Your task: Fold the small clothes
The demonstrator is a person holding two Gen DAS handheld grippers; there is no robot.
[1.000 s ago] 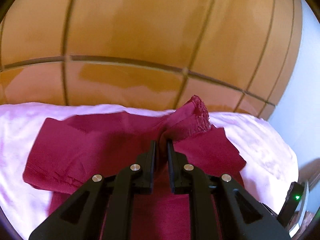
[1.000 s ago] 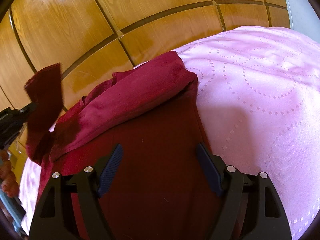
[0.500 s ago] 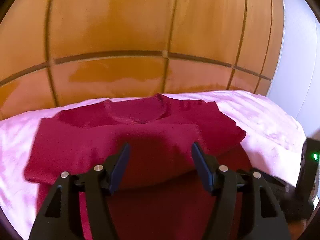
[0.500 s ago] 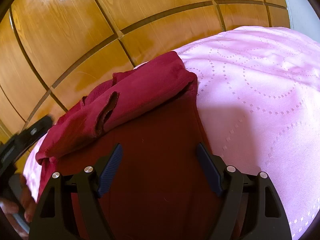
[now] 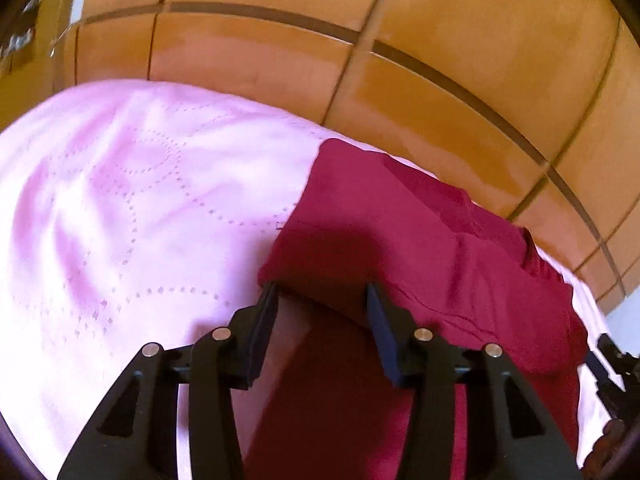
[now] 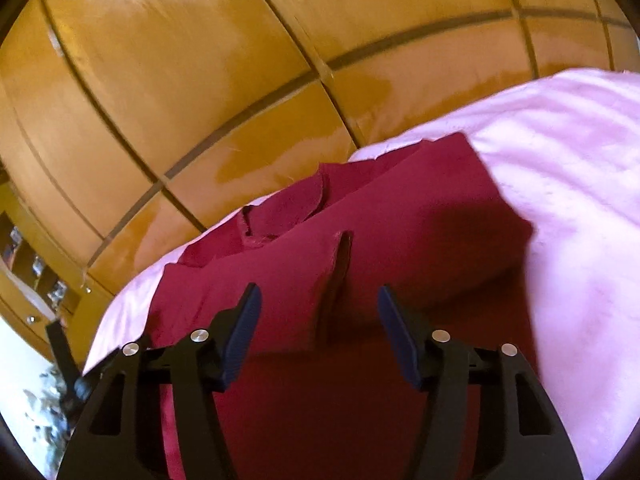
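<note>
One dark red garment (image 5: 400, 216) lies on a bed with a soft pink cover (image 5: 120, 208), and the cover has little stitched dots that make curved lines. The red cloth looks smooth and a bit thick, with one part folded over on top so it makes a flat, puffy band. In the right wrist view a sleeve end with a dark slit sits near the middle of that folded part. Behind the bed stands a shiny wooden wall (image 6: 200, 80) made of orange-brown panels with dark lines between them. There are two tools. The left tool (image 5: 322, 300) has its two fingers apart over the left edge of the red cloth, with cloth and a bit of pink cover showing between them; its jaws have just been closing a little, and they pinch nothing. The right tool (image 6: 320, 306) also has its fingers apart, above the folded band; its jaws have just been closing a little too, and no cloth is caught in them.
</note>
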